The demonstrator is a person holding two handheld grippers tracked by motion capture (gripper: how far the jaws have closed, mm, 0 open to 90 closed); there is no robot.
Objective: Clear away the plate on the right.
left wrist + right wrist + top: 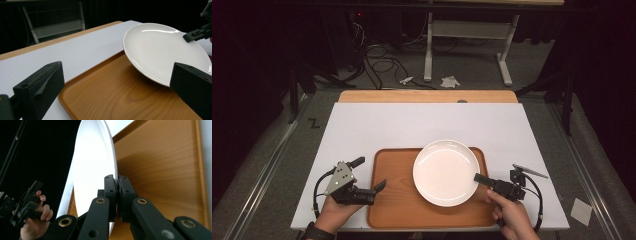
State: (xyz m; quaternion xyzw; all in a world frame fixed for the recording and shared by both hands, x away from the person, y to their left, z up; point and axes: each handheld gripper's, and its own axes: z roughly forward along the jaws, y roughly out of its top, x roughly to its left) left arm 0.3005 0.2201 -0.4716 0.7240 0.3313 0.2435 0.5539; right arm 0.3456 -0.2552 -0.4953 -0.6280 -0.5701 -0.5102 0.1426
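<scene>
Pinching the white plate by its right rim in closed right tongs, tilting it above the wooden tray, with open left tongs idling just left.

Plain white plate on a brown wood-grain tray, white counter with tan edge, black claws.

There was one white plate, one wooden tray, and two grippers, left and right.
</scene>
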